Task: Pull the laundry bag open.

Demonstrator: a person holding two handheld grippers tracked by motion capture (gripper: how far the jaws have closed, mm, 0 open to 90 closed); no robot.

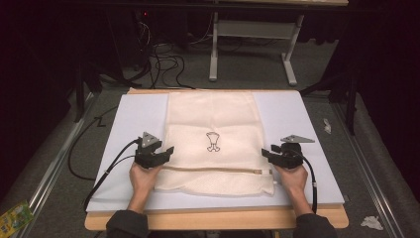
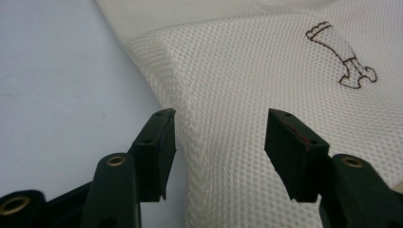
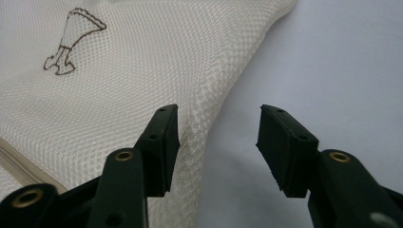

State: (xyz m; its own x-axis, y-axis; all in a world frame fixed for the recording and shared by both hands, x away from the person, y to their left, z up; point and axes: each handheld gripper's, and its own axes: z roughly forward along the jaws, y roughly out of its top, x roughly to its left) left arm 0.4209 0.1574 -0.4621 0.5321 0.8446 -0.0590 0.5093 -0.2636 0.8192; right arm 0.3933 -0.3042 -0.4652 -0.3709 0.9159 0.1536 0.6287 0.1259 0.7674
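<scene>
A cream mesh bag [image 1: 213, 144] lies flat on a pale mat [image 1: 297, 114] that covers the table, running from the far edge toward the near edge. A small brown drawing [image 1: 213, 141] marks its middle, and a zipper [image 1: 218, 170] crosses it left to right near the near end.

The left gripper [image 1: 166, 152] sits at the bag's left edge, level with the zipper. In the left gripper view its jaws are spread, with the raised side seam of the mesh between them but not pinched. The right gripper [image 1: 267, 152] mirrors it at the right edge; in the right gripper view its jaws are also spread, straddling the edge with mesh on 1 side and bare mat on the other.

The bag looks light, thin and floppy, so it will likely sag and fold wherever it is unsupported, and a single layer may slide off the pads. The doubled side seams and the zipper tape look like the firmest places to pinch, with both sides taken at matching height to keep the cloth even.
</scene>
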